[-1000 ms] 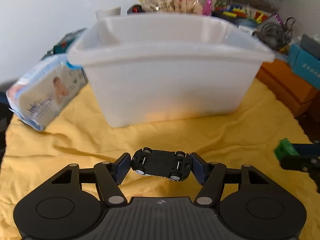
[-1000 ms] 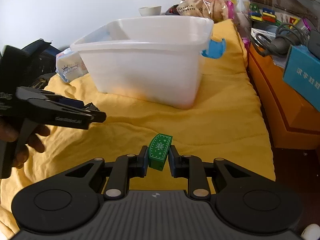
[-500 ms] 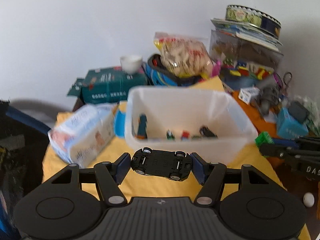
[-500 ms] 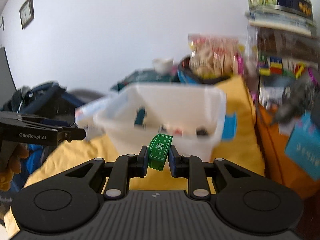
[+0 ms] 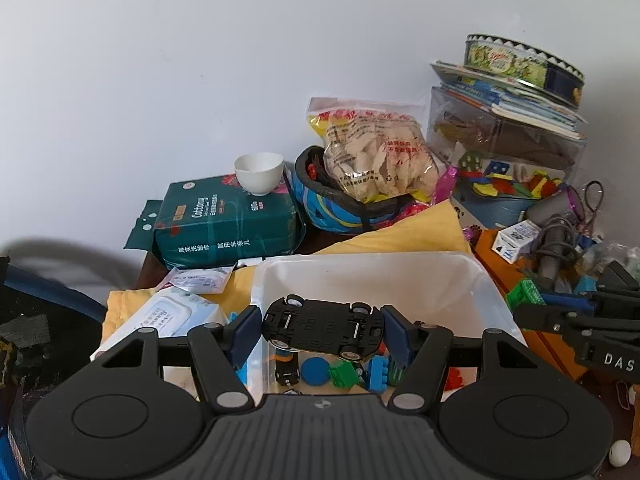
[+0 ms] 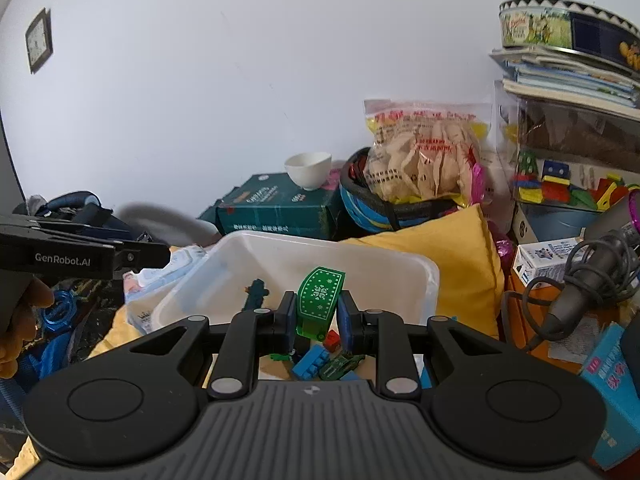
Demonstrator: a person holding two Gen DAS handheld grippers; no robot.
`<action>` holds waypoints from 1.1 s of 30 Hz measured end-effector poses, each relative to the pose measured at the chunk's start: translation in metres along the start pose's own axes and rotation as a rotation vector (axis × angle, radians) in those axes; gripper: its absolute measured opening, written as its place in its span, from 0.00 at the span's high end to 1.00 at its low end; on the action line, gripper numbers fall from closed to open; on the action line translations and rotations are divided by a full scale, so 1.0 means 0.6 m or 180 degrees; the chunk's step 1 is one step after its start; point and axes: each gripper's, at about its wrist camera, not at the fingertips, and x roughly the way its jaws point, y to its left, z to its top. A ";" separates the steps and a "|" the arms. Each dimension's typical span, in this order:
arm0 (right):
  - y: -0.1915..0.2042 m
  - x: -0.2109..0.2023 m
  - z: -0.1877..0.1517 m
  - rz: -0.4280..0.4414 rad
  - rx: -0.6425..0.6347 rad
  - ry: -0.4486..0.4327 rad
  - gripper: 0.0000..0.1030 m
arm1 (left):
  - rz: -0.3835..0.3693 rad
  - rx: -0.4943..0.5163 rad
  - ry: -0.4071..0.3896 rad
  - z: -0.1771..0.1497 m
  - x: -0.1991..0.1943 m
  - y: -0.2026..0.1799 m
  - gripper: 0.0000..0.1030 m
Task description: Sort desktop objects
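L claw (image 5: 322,330): pads clamped on car (image 5: 322,330) nose & tail, belly-up, above bin (image 5: 492,292). Car looks light, hard plastic, stiff; smooth shell may slip, so you keep end-on pinch, off wheels. R claw (image 6: 319,312): shut on green piece (image 6: 320,300), flat sides pinched, held upright over bin. Piece looks thin, rigid, glossy, prob v. light; printed snowflake face. Below: blocks (image 6: 310,362) w/ studs, small hard toys on bin floor. Bin white, smooth, semi-rigid, on soft yellow cloth (image 6: 460,264). Far: crinkly snack bag (image 6: 424,156), bowl (image 6: 309,168).
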 end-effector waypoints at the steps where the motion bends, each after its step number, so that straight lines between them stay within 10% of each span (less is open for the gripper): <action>1: -0.001 0.010 0.004 -0.0007 -0.0022 0.0034 0.76 | 0.0027 0.0017 0.0031 0.004 0.011 -0.003 0.34; 3: -0.002 0.029 0.011 -0.0084 -0.0090 0.0080 0.63 | 0.0074 0.0047 0.0118 0.011 0.031 -0.006 0.28; 4: -0.003 0.042 0.015 -0.0137 -0.0118 0.0144 0.29 | 0.0142 0.0047 0.0203 0.014 0.045 -0.007 0.23; 6: -0.008 0.060 0.020 -0.0235 -0.0110 0.0173 0.08 | 0.0254 0.0046 0.0374 0.019 0.073 -0.005 0.21; 33: 0.009 0.028 -0.002 -0.0239 -0.0131 0.0445 0.01 | 0.0343 0.0201 0.0778 0.045 0.082 -0.040 0.21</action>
